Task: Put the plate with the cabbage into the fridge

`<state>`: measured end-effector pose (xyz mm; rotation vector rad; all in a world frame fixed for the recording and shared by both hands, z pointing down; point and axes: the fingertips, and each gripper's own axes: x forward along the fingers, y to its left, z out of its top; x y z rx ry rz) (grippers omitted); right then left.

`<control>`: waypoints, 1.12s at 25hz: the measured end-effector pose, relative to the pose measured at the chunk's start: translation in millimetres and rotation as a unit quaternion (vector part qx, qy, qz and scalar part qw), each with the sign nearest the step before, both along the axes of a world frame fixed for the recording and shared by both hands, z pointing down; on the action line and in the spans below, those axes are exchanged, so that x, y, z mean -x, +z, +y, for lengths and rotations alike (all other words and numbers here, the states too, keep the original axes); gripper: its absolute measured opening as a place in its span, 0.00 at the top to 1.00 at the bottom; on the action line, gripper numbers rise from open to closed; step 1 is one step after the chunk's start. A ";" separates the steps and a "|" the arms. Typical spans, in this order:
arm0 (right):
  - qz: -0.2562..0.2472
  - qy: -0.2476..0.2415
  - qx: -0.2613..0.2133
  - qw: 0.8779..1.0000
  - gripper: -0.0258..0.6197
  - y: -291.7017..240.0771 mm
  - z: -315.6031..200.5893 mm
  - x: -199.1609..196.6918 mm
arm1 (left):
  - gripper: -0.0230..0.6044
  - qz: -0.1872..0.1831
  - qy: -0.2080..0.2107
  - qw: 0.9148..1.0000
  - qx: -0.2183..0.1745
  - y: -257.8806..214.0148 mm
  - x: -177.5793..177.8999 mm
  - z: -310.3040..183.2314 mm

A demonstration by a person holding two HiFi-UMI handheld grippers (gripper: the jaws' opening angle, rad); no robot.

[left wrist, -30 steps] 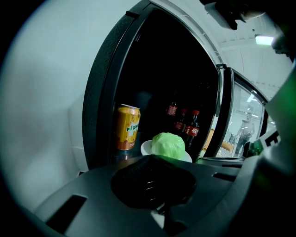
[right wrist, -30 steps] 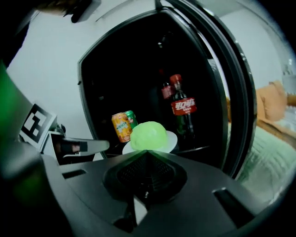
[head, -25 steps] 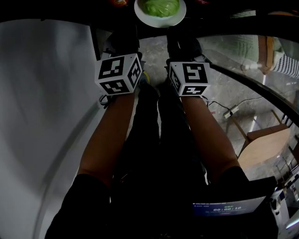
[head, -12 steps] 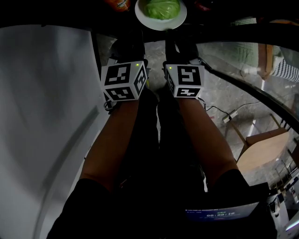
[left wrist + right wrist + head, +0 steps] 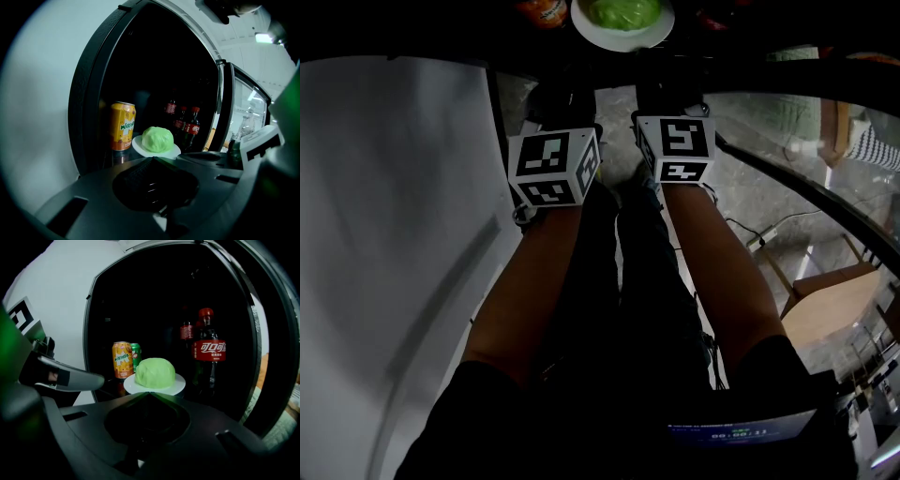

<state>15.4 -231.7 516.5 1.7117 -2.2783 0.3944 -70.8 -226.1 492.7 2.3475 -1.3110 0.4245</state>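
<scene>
Claw on the left is pressed together and empty, like the right claw. Both are clear of the fridge, where the plate with its cabbage rests between orange can and cola bottle, apparently delivered.

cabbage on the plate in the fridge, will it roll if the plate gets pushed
The cabbage looks rounded and sits loose on a shallow white plate, so a sharp push may well roll it. It covers most of the plate, leaving little rim to stop it.
</scene>
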 end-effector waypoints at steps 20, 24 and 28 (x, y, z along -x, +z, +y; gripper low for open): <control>0.005 -0.023 0.000 1.000 0.95 4.3 -10.8 -2.7 | 0.96 -0.020 0.007 1.000 -0.017 -2.0 -5.8 -6.1; 0.001 -0.019 0.001 1.000 0.95 -0.7 -9.8 -7.6 | 0.96 -0.022 0.007 1.000 -0.018 -3.8 -6.4 -5.4; -0.001 -0.017 -0.009 1.000 0.95 -15.7 -7.7 -16.1 | 0.96 -0.017 0.006 1.000 -0.017 -8.9 -10.3 -4.5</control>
